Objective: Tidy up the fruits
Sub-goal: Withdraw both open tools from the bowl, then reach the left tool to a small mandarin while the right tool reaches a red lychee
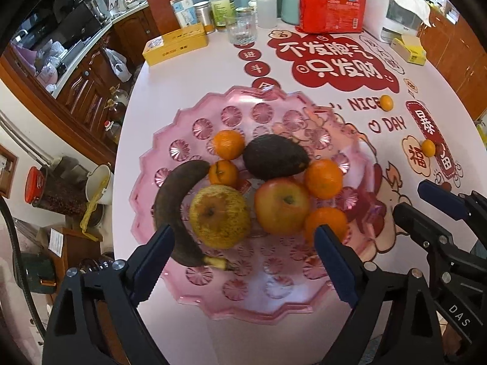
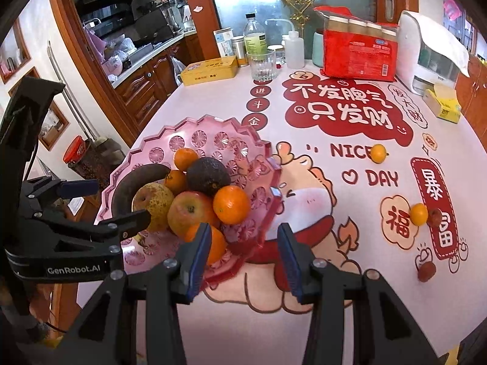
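A pink scalloped fruit plate (image 1: 188, 276) (image 2: 152, 155) holds a dark banana (image 1: 173, 210), a yellow-brown pear (image 1: 219, 216), a red apple (image 1: 281, 205), a dark avocado (image 1: 274, 158) and several oranges (image 1: 324, 178). My left gripper (image 1: 243, 264) is open and empty over the plate's near rim. My right gripper (image 2: 243, 258) is open and empty at the plate's right edge; it also shows in the left wrist view (image 1: 426, 203). Two small oranges (image 2: 378, 153) (image 2: 419, 213) and two small reddish fruits (image 2: 435, 216) (image 2: 426, 270) lie loose on the table to the right.
The table (image 2: 334, 319) has a red-and-white printed cover. At its far edge stand a glass (image 2: 262, 64), bottles (image 2: 255, 41), a yellow box (image 2: 210, 70), a red package (image 2: 359, 57), a white appliance (image 2: 426, 54) and a yellow pad (image 2: 444, 103). Kitchen cabinets lie left.
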